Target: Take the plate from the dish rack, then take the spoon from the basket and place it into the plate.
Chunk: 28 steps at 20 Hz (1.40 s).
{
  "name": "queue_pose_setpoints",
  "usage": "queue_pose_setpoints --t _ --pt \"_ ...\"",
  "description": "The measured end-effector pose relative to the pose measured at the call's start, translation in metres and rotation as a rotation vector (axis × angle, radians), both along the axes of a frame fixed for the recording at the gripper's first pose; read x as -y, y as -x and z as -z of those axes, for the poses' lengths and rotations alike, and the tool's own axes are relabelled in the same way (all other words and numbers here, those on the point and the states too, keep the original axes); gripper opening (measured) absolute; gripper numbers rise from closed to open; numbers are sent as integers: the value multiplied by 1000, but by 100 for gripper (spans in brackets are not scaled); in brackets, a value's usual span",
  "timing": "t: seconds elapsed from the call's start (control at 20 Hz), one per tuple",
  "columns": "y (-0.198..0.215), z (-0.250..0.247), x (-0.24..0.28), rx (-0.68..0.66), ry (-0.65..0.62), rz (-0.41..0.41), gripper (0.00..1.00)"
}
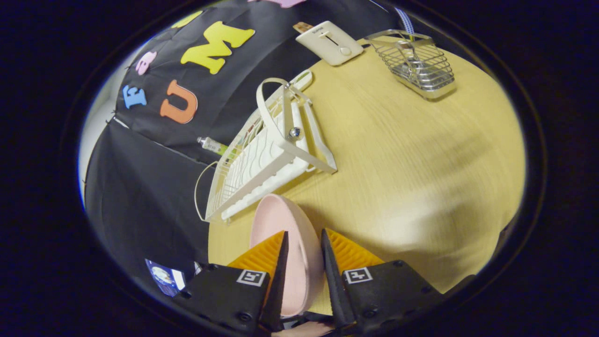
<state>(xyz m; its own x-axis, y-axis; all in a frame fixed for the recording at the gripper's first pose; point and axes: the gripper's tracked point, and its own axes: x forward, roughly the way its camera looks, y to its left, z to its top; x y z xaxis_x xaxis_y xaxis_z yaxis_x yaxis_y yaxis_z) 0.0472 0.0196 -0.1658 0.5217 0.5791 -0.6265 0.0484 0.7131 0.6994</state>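
The pink plate (285,234) stands on edge between the fingers of the tool (304,248), which are closed nearly to its thickness and appear to pinch its rim; it seems lifted clear of the white dish rack (262,159) just beyond. It looks stiff, light, smooth and probably slippery, so a hold well down over the rim seems safest. Past the rack the counter (412,154) runs to the wire basket (416,65), where the spoon (406,56) shows only dimly.
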Motion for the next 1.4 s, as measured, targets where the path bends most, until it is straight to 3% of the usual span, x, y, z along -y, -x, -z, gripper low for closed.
queue_pose_setpoints --t 0.25,0.4,0.75,0.85,1.15,1.4 --pt "-3 -17 18 158 133 43 57" --pt "1 -37 33 324 277 71 70" --pt "15 -87 90 660 544 225 94" --pt "11 -96 110 699 594 271 100" --pt "-10 -110 175 718 622 391 100" --pt "-47 -101 218 679 626 413 100"
